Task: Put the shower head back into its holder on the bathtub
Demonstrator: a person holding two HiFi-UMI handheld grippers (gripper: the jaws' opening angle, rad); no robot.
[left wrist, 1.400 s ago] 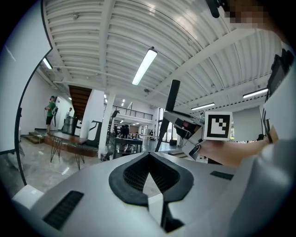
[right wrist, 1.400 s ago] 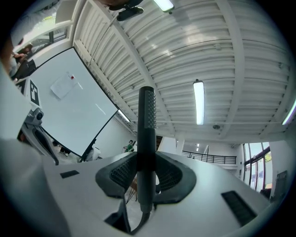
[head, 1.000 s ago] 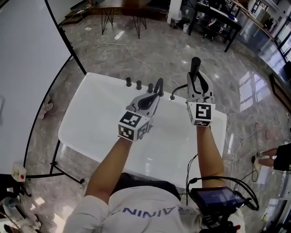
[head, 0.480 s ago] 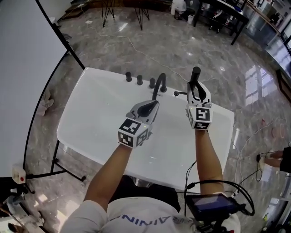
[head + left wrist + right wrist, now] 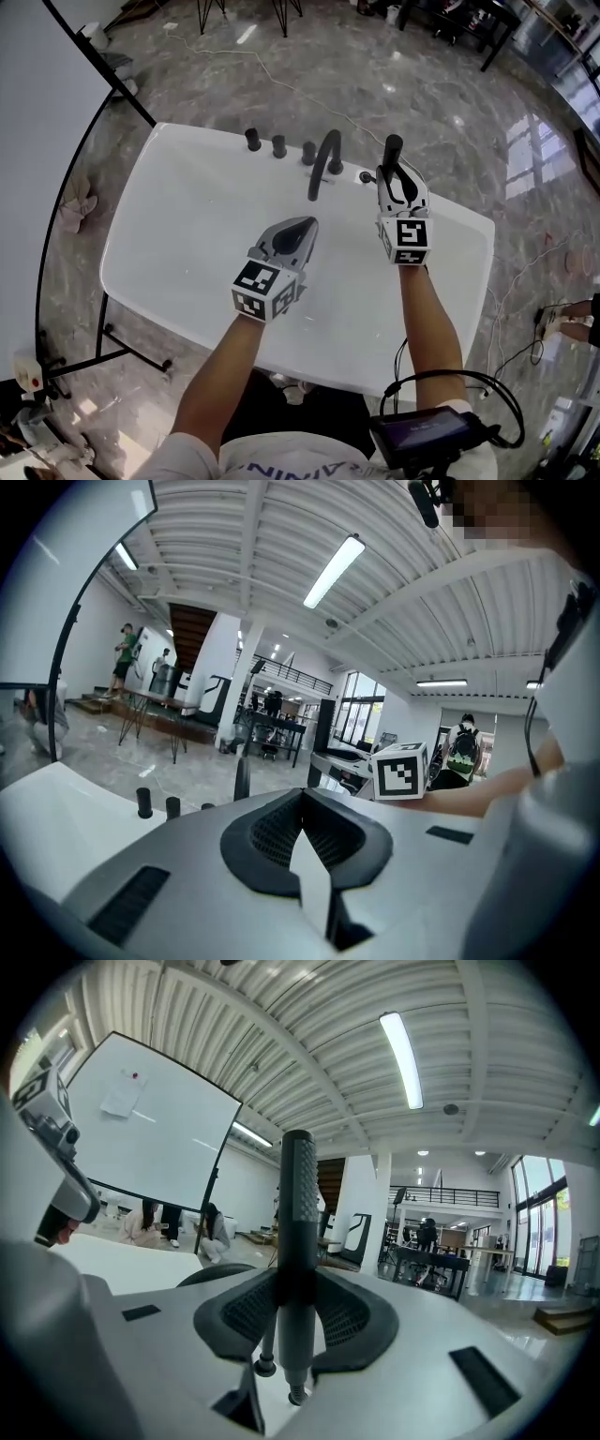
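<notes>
so, r gripper [image 5: 395, 178] was clamped on the shower head [image 5: 298, 1232], upright, near the holder [image 5: 365, 176] beside the tub [image 5: 187, 234] spout [image 5: 323, 161]; l gripper [image 5: 302, 227] closed, empty; best kept vertical, tail centred over holder, lowered slowly.
</notes>
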